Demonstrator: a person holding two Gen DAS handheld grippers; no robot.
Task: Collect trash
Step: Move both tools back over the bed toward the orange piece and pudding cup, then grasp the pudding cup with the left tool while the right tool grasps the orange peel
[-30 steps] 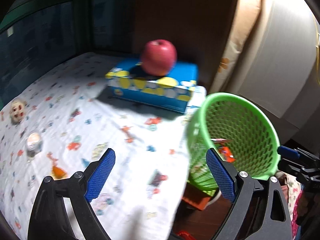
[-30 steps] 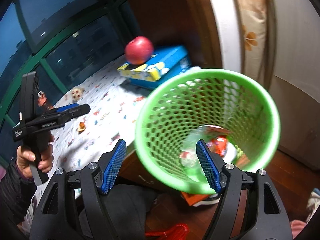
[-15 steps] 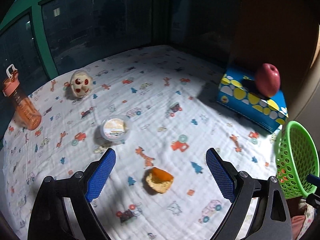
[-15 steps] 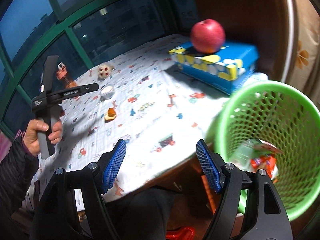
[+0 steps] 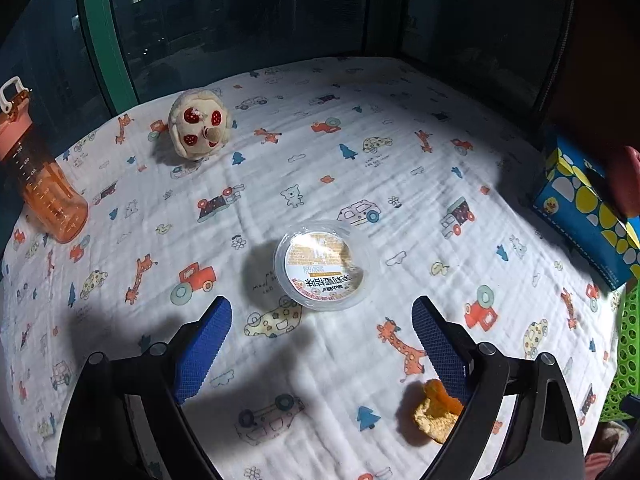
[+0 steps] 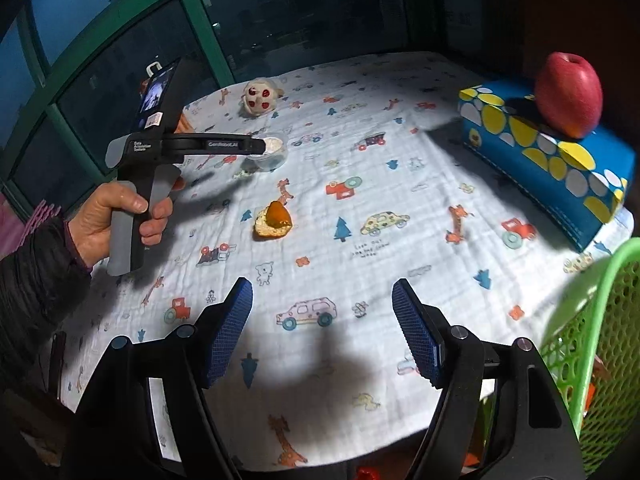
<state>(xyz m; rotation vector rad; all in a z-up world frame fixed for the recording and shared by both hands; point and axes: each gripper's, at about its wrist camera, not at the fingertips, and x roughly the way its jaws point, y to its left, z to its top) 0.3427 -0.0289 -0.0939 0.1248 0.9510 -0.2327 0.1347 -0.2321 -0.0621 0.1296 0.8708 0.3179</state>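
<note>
While empty, left gripper [image 5: 322,340] nears cup [image 5: 322,266].

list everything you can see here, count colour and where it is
cup: 1, clear plastic with a printed lid, middle of the table, just ahead of the left claw
peel: 1, orange, on the cloth near the cup
soft toy: 1, cream with red spots, far side by the window
bottle: 1, orange, far left edge
box: 1, blue with yellow and white dots, right side
apple: 1, red, on top of the box
basket: 1, green mesh, right edge
cloth: 1, white with cartoon prints, covers the table
left claw: 1, black with blue pads, open
right claw: 1, same colours, open
hand: 1, holds the left claw's handle
</note>
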